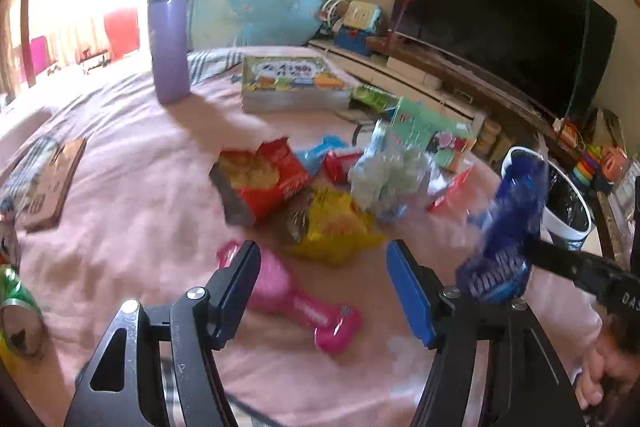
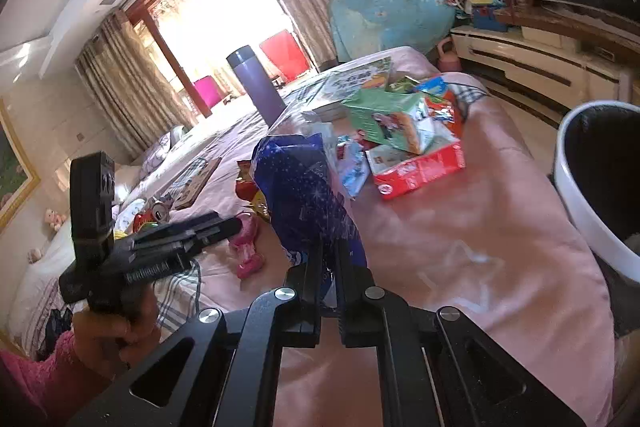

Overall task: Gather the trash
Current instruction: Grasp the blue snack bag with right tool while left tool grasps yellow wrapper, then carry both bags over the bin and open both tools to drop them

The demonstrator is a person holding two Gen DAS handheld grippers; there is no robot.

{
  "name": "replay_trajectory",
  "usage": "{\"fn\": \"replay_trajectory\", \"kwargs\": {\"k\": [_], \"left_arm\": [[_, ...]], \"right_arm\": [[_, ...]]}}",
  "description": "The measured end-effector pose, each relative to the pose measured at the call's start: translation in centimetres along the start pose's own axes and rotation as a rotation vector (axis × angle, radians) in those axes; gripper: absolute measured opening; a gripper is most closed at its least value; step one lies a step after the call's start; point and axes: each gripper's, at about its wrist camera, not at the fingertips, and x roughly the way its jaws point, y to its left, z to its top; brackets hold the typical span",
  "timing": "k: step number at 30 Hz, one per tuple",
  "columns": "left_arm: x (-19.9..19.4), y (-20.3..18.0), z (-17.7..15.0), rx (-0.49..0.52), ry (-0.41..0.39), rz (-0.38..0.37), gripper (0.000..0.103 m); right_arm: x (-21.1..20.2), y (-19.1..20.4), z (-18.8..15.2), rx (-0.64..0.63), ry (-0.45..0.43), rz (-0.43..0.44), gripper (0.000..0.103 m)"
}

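My right gripper (image 2: 330,247) is shut on a dark blue starry snack bag (image 2: 304,187) and holds it above the pink bedspread; the bag also shows, blurred, in the left wrist view (image 1: 508,227). My left gripper (image 1: 322,259) is open and empty above a pink wrapper (image 1: 296,303). Ahead of it lie a red chip bag (image 1: 260,179), a yellow bag (image 1: 332,223), a crumpled clear wrapper (image 1: 388,171) and a red carton (image 2: 416,171). A white bin with a black liner (image 2: 600,187) stands at the right beside the bed.
A purple flask (image 1: 170,39) and a picture book (image 1: 292,83) stand farther back on the bed. A green box (image 2: 384,119) lies near the carton. A crushed can (image 1: 16,315) lies at the left. A TV (image 1: 500,15) and cabinet are at the right.
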Motion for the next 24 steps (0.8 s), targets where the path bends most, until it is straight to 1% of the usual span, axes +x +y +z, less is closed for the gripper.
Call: {"fn": "replay_trajectory", "kwargs": {"k": [7,8,9,11,14,18,21,24], "left_arm": [[3.7,-2.2,0.4,0.108,0.056,0.042,0.064],[4.2,-2.5,0.4,0.118,0.065,0.051,0.060],[4.8,-2.6,0.5,0.123,0.080,0.050,0.047],[5.2,-2.4,0.7,0.105,0.085,0.033,0.045],[4.5,-2.0,1.2,0.077,0.070,0.011,0.045],[2.1,-2.1,0.7,0.047,0.046,-0.022,0.045],[0.2,-3.1,0.0,0.039,0.028,-0.063,0.045],[-0.9,-4.7,-0.5,0.049,0.020,-0.112,0.045]], "right_arm": [[-1.0,-1.5,-0.2,0.051,-0.012,-0.018,0.005],[-1.2,-1.6,-0.2,0.053,-0.015,-0.020,0.005],[-1.3,-1.7,-0.1,0.055,-0.018,-0.023,0.005],[-1.7,-1.9,-0.2,0.060,-0.025,-0.026,0.005],[-2.3,-2.3,-0.3,0.064,-0.035,-0.029,0.005],[-3.3,-2.9,-0.3,0.070,-0.053,-0.029,0.005],[-4.2,-3.4,-0.4,0.074,-0.071,-0.033,0.005],[-5.3,-4.2,-0.5,0.086,-0.089,-0.043,0.005]]}}
